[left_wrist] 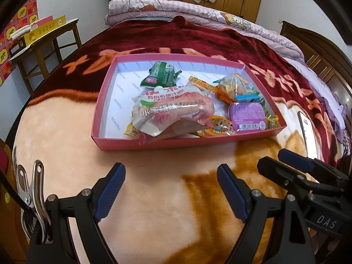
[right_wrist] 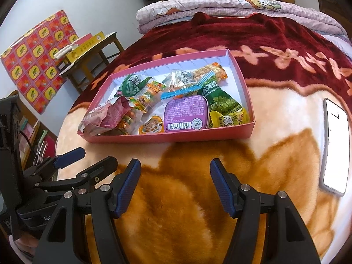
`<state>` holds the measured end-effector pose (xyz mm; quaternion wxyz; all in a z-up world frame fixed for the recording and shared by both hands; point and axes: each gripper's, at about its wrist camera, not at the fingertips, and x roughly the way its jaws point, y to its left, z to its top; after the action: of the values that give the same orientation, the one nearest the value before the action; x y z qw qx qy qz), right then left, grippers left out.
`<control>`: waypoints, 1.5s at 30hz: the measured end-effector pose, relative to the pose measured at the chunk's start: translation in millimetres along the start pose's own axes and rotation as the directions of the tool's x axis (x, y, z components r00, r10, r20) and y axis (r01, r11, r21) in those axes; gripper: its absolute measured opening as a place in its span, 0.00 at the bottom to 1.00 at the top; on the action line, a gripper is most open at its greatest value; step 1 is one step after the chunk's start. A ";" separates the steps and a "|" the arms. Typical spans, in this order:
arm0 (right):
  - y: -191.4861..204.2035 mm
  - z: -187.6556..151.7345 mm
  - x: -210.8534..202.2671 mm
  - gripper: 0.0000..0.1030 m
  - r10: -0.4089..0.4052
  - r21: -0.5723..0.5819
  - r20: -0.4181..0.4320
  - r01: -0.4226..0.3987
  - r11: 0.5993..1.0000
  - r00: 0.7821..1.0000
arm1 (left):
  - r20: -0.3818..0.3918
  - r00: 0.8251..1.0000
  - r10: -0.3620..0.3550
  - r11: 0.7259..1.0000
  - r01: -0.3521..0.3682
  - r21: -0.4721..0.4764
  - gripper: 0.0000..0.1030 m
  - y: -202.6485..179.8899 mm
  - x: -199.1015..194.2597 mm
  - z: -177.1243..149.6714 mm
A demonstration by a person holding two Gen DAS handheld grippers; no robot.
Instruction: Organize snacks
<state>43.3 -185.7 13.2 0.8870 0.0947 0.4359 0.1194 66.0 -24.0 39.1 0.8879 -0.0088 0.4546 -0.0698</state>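
Pink cardboard, a shallow box point(left_wrist: 100, 118) lying on a plush blanket point(left_wrist: 154, 198) on the bed, holds all the snacks I can see: a big pink-and-white pouch point(left_wrist: 173, 112) at its near left, a green packet point(left_wrist: 161, 76) behind that, a purple tin point(left_wrist: 247, 115) at the near right, small orange jelly cups point(left_wrist: 220, 127) along the front wall, and clear-wrapped sweets point(left_wrist: 233, 88) toward the back. Nothing edible lies loose on the blanket, so I judge the gathering step done or nearly so.

The left gripper point(left_wrist: 171, 189) hangs over bare blanket just in front of the box, jaws spread wide with nothing between them. The right gripper point(right_wrist: 176, 184) hovers beside it, jaws also apart and empty, though less wide.

If more is wanted, the next move would be a reach forward and down over the near wall. The pouch overhangs that wall, so tucking it in calls for a wide pinch; the tin lies flat and would need the fingers set across its short sides.

The right wrist view alone shows a green pea bag point(right_wrist: 220, 101) and a yellow packet point(right_wrist: 226, 117) in the near right corner, mostly hidden behind the tin in the left view. It also shows the phone point(right_wrist: 335, 145) fully, lying right of the box. The left view alone shows the printed front of the pouch
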 end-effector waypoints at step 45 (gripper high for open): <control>-0.4 -4.1 4.4 0.65 0.002 0.007 -0.012 -0.001 1.000 1.000 | -0.032 0.999 0.009 1.000 -0.010 -0.011 0.86 0.7 8.6 -3.5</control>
<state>42.6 -184.5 7.3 0.8839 0.0976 0.4417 0.1191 68.3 -24.2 30.1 0.8807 -0.0103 0.4692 -0.0633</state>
